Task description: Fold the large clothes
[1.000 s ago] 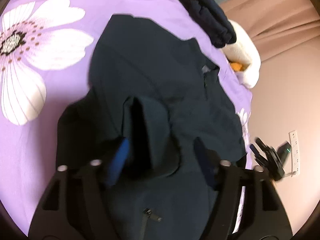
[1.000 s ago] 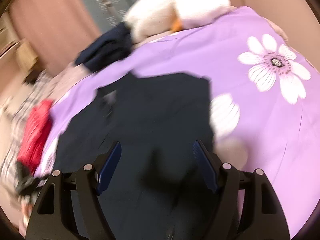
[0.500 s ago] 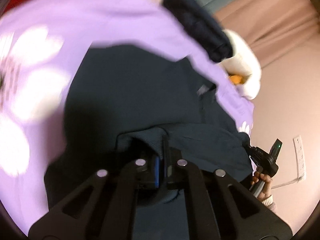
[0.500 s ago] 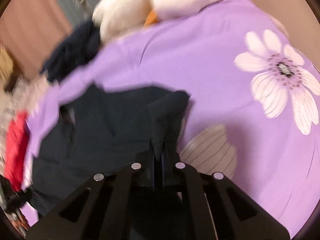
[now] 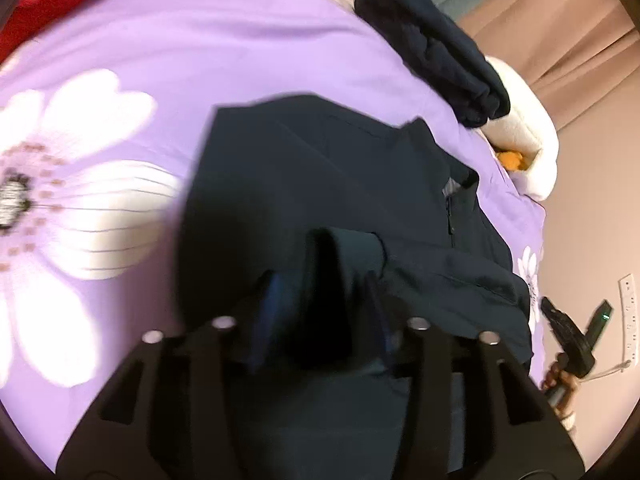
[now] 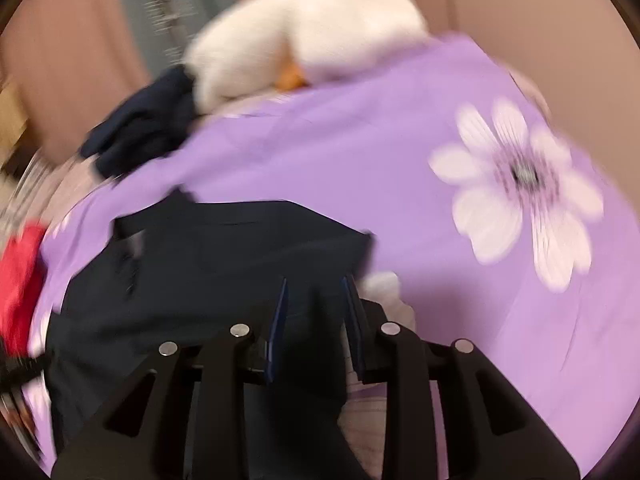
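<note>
dark navy jacket (image 5: 320, 184) spread on purple flowered bedspread (image 5: 200, 52), collar end toward the folded dark garment (image 5: 432, 52) and white plush toy (image 5: 524, 136) at the far edge. left gripper (image 5: 320, 300) low over the jacket, jaws parted and opening, a raised fold of navy cloth standing between them, not seen to be pinched. right gripper (image 6: 314, 312) at the jacket's edge (image 6: 224, 264) nearest the large white flower print (image 6: 520, 192), jaws narrowly parted and opening, dark cloth between the blue pads, contact unclear in the blur. red fabric (image 6: 20, 280) at far left of the bedspread. in left wrist view, a hand (image 5: 560, 380) gripping a black handle at lower right, beside the bed.
</note>
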`<state>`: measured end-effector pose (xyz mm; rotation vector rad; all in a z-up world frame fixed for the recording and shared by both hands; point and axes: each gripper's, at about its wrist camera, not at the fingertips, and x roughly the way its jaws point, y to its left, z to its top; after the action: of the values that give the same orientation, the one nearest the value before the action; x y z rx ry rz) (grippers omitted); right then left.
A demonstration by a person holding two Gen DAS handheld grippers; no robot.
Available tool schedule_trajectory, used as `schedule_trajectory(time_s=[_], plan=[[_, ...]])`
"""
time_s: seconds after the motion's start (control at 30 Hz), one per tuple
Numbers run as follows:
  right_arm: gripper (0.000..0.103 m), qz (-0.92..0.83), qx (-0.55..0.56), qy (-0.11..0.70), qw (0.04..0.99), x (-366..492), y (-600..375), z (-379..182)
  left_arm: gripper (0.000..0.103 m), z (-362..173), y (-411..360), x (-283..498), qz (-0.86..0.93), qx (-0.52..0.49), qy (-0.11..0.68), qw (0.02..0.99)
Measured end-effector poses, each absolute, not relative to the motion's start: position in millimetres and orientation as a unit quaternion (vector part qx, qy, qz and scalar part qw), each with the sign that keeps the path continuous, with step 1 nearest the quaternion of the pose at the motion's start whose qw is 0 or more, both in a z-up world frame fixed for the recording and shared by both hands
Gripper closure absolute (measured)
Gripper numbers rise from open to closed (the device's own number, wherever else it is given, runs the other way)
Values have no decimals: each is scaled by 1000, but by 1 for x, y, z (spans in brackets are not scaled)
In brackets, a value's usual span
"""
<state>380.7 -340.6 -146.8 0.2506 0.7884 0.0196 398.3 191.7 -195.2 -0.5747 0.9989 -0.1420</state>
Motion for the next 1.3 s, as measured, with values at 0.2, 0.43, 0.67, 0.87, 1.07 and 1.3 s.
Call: schedule_trajectory(time_s=[0.2,0.43,0.67,0.87,1.07,1.3], plan=[[75,122,16,401,908,367,-263,-142,54,-151,171,376,-69,-189,434,878],[75,158,-32,434,887,371,-189,-167,55,-148,92,395,-124,-100,456,876],[75,187,-100,473,855,326,-166,-204,56,-200,84,363,-135,-50,506,850],[75,219,-70,456,860,311,-176,-189,54,-176,97,356,-149,-59,496,853],[75,213,2,427,879,353,-176,-161,46,-158,75,389,-162,-87,469,864],[72,159,27,463,871,415,-151,-188,55,-200,77,436,-91,-118,517,843]])
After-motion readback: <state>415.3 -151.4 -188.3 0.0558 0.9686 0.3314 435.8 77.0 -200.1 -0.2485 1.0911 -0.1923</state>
